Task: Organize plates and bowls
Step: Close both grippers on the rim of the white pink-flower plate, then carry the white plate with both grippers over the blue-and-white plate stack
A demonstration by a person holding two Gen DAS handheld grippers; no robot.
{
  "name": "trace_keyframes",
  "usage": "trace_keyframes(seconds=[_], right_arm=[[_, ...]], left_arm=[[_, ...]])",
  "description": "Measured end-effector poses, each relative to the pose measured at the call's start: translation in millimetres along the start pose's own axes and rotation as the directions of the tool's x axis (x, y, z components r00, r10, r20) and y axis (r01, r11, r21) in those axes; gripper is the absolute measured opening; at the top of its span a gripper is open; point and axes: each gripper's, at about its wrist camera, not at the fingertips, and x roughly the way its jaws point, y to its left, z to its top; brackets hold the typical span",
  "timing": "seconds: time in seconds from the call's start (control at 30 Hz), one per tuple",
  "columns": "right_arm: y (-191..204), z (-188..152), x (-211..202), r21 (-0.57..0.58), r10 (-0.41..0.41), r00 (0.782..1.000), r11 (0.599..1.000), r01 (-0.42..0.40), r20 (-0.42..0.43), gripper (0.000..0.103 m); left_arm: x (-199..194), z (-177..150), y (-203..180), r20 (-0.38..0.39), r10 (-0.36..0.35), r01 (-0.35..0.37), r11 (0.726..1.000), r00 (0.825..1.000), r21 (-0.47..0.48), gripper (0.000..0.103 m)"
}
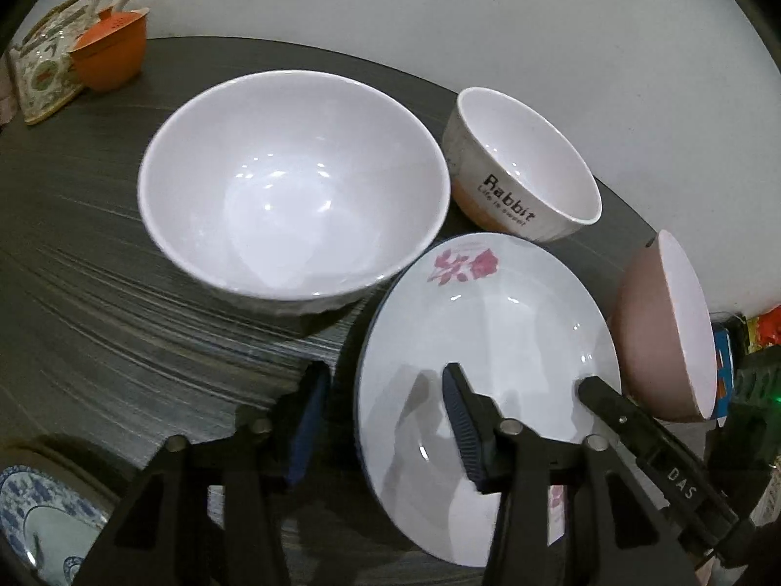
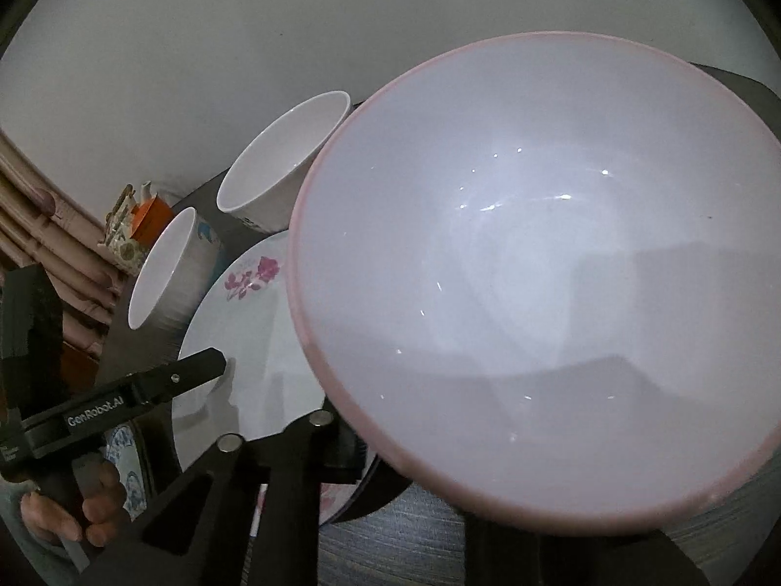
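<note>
The right claw [image 2: 390,444] grips the tilted pink melamine bowl [image 2: 537,263]; the open left claw [image 1: 385,420] straddles the flowered white plate's [image 1: 488,332] near rim, its nearer target

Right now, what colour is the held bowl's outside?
Dusty pink outside, white inside; left wrist view shows it best.

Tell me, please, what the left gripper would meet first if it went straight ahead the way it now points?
Probably the large white bowl: it lies ahead of the open left gripper, whose right finger already hangs over the flowered plate. Depth is unclear, so it might brush the plate's rim first.
</note>
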Motion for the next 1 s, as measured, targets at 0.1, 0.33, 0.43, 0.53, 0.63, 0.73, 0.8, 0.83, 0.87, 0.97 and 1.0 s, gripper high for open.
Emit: trace_keyframes(seconds=[0.1, 0.33, 0.43, 0.53, 0.63, 0.73, 0.8, 0.83, 0.87, 0.97, 1.0], right_arm=[[-1, -1, 0, 0.009, 0.012, 1.0, 1.0, -0.012, -0.009, 0.01], [-3, -13, -11, 0.033, -0.001, 0.998, 0.999, 0.003, -0.058, 0.011], [-4, -25, -19, 0.042, -0.005, 0.997, 0.999, 0.009, -0.079, 0.011], [-6, -38, -29, 0.059, -0.01, 0.995, 0.998, 0.016, -0.101, 0.011], [-6, -53, -39, 0.06, -0.021, 0.993, 0.998, 0.027, -0.113, 0.011], [-4, -68, -50, 0.05, -0.031, 0.992, 0.998, 0.037, -0.118, 0.011], [-2, -76, -56, 0.045, -0.033, 0.992, 0.998, 0.038, -0.119, 0.011], [0, -81, -59, 0.043, -0.033, 0.992, 0.998, 0.039, -0.12, 0.011], [0, -85, -62, 0.044, -0.032, 0.992, 0.998, 0.037, -0.119, 0.011], [-1, -98, -70, 0.04, -0.032, 0.993, 0.999, 0.037, -0.116, 0.011], [-1, -102, -72, 0.044, -0.03, 0.993, 0.998, 0.035, -0.115, 0.011]], left_arm=[[3, 0, -4, -0.013, 0.009, -0.009, 1.0, 1.0, 0.019, 0.026], [-1, -11, -3, -0.078, 0.0, 0.002, 1.0, 0.997, 0.02, 0.02], [-7, -24, -4, -0.099, -0.002, 0.006, 0.999, 0.995, 0.037, 0.02], [-11, -38, -7, -0.118, -0.003, 0.009, 0.999, 0.993, 0.047, 0.02], [-16, -53, -10, -0.135, -0.002, 0.011, 0.998, 0.991, 0.064, 0.02], [-22, -68, -13, -0.142, -0.005, 0.016, 0.997, 0.99, 0.073, 0.02], [-32, -75, -6, -0.137, 0.0, 0.012, 0.996, 0.991, 0.084, 0.02], [-35, -79, -7, -0.133, 0.004, 0.009, 0.995, 0.991, 0.095, 0.02], [-38, -82, -6, -0.129, 0.007, 0.007, 0.995, 0.992, 0.104, 0.02], [-40, -88, -11, -0.128, 0.008, 0.006, 0.994, 0.992, 0.109, 0.02], [-42, -91, -10, -0.125, 0.005, 0.009, 0.994, 0.992, 0.109, 0.02]])
